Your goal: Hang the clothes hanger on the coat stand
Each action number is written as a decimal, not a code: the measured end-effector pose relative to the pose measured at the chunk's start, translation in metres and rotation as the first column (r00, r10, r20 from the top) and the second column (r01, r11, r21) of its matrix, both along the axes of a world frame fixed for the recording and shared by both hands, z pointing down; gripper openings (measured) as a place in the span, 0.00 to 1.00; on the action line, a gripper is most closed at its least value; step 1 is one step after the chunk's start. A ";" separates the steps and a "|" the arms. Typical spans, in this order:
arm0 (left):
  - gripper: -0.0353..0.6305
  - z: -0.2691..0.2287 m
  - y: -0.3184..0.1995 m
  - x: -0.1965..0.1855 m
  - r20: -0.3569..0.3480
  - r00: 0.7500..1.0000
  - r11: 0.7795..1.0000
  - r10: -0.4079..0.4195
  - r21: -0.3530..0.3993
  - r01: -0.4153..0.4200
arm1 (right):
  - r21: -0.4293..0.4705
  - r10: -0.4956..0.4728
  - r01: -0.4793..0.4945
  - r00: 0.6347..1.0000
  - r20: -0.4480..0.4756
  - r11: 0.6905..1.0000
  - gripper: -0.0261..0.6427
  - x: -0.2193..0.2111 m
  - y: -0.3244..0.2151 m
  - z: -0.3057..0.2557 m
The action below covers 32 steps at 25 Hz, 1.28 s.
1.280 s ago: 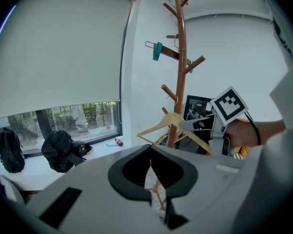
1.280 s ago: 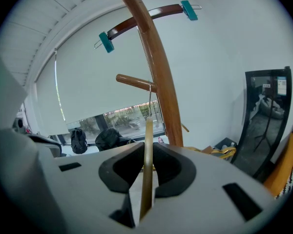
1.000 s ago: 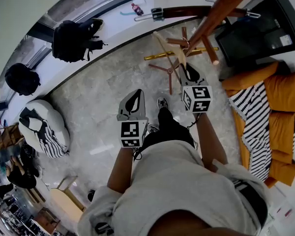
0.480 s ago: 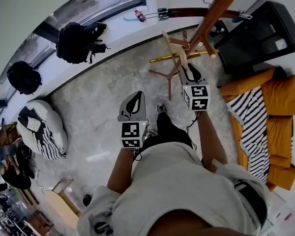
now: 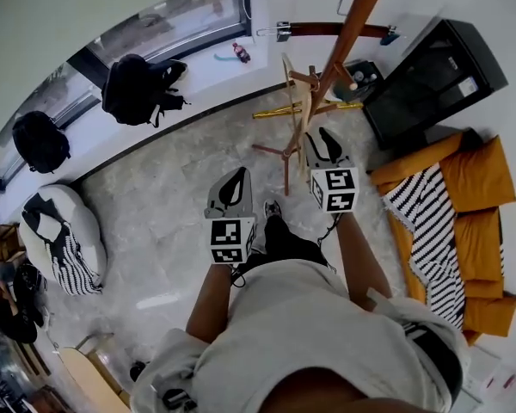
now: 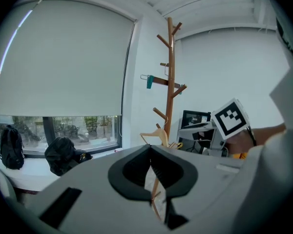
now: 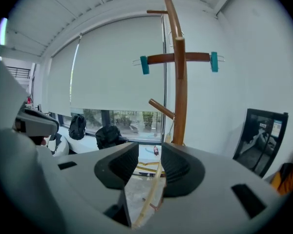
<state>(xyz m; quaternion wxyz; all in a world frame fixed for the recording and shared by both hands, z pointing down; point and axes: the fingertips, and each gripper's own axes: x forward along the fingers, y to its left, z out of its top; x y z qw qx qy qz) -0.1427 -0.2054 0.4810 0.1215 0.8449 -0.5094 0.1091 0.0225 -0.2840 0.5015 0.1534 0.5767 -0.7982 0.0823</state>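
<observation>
The wooden coat stand (image 5: 348, 33) rises at the top right, and its trunk also shows in both gripper views (image 7: 179, 91) (image 6: 171, 72). A pale wooden clothes hanger (image 5: 292, 89) hangs by its hook at a low branch of the stand. My right gripper (image 5: 320, 140) is just below it. Its jaws are opening: one arm of the hanger (image 7: 154, 189) runs through the gap between them without touching the pads. My left gripper (image 5: 234, 179) is lower left of the stand, shut and empty (image 6: 150, 150). The pale hanger (image 6: 156, 136) shows beyond it.
A dark hanger with teal clips (image 5: 327, 30) hangs higher on the stand. A black cabinet (image 5: 430, 80) and an orange sofa with a striped blanket (image 5: 464, 196) are to the right. Black backpacks (image 5: 142, 84) sit on the window ledge, and a white beanbag (image 5: 60, 231) lies at left.
My right gripper's jaws have spread apart around the hanger's arm and have come slightly back from the stand. The left gripper has kept its place.
</observation>
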 end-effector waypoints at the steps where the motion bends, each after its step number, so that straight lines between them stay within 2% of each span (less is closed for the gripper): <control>1: 0.07 -0.002 0.006 0.001 -0.007 1.000 1.000 0.000 0.005 0.000 | 0.018 -0.006 0.006 1.000 0.002 1.000 0.23 -0.004 0.009 -0.006; 3: 0.07 -0.004 0.021 0.002 -0.024 1.000 1.000 0.000 0.009 0.001 | 0.062 -0.015 0.014 1.000 0.003 0.998 0.21 -0.012 0.029 -0.019; 5: 0.07 -0.006 0.037 0.002 -0.040 0.999 1.000 -0.003 0.010 0.004 | 0.109 -0.021 0.020 1.000 0.011 0.994 0.08 -0.019 0.052 -0.032; 7: 0.07 -0.007 0.050 -0.001 -0.050 0.999 1.000 -0.008 0.027 0.009 | 0.135 -0.031 0.028 0.999 0.025 0.990 0.05 -0.026 0.073 -0.039; 16: 0.07 -0.015 0.094 0.016 -0.119 0.993 0.998 0.005 0.069 0.003 | 0.149 -0.065 0.068 0.998 -0.025 0.986 0.05 -0.031 0.144 -0.063; 20: 0.07 -0.034 0.095 0.024 -0.119 0.993 0.992 0.002 0.125 0.013 | 0.207 -0.083 0.089 0.996 -0.038 0.974 0.05 -0.026 0.149 -0.087; 24: 0.07 -0.043 0.109 0.035 -0.105 0.994 0.989 -0.005 0.149 0.021 | 0.248 -0.109 0.114 0.993 -0.032 0.962 0.05 -0.021 0.162 -0.102; 28: 0.07 -0.057 0.123 0.059 -0.100 0.995 0.984 -0.016 0.176 0.033 | 0.270 -0.127 0.129 0.992 -0.025 0.954 0.05 0.000 0.179 -0.114; 32: 0.07 -0.069 0.143 0.101 -0.107 0.994 0.977 -0.006 0.212 0.029 | 0.293 -0.133 0.132 0.991 -0.016 0.947 0.05 0.040 0.207 -0.123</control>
